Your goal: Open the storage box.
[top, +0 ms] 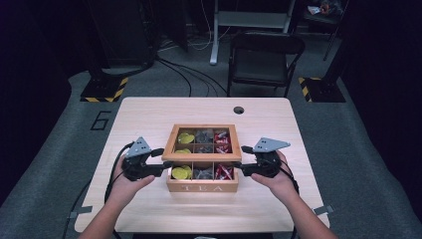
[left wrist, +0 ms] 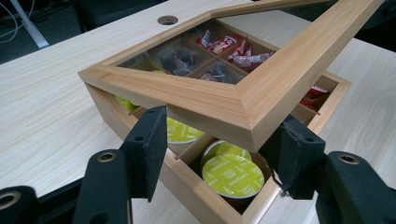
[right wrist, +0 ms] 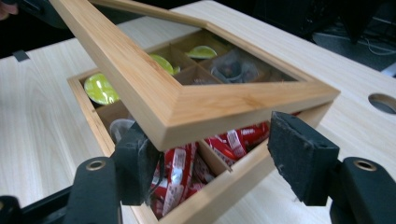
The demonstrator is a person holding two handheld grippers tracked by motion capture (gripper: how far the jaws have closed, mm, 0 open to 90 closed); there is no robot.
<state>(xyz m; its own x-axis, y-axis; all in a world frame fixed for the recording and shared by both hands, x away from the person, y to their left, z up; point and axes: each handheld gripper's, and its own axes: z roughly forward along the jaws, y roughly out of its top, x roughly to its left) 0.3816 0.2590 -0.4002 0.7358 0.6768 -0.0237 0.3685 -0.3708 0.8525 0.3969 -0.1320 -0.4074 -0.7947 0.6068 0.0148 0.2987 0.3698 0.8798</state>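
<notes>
**Windowed lid being held raised over the tea box from both sides**

A wooden tea box (top: 202, 185) is standing at the near middle of the table (top: 149, 114), with its windowed lid (top: 201, 144) being held tilted up at the near edge. The left gripper (top: 160, 161) is being held at the lid's left near corner, the right gripper (top: 241, 160) at its right near corner.

In the left gripper view, the lid's corner (left wrist: 252, 116) is lying between the two black jaws, above them; the jaws are standing partly open, one pad just beside the corner's right face, the other under the frame's edge. Whether the pads are pressing cannot be told. Yellow capsules (left wrist: 232, 173) are being shown in the compartment beneath.

In the right gripper view, the lid's corner (right wrist: 187, 116) is resting over the left pad, while the right pad is standing apart from the wood. These jaws are spread wide and nothing is being clamped. Red sachets (right wrist: 180, 168) are lying in the near compartment below the raised frame.
</notes>
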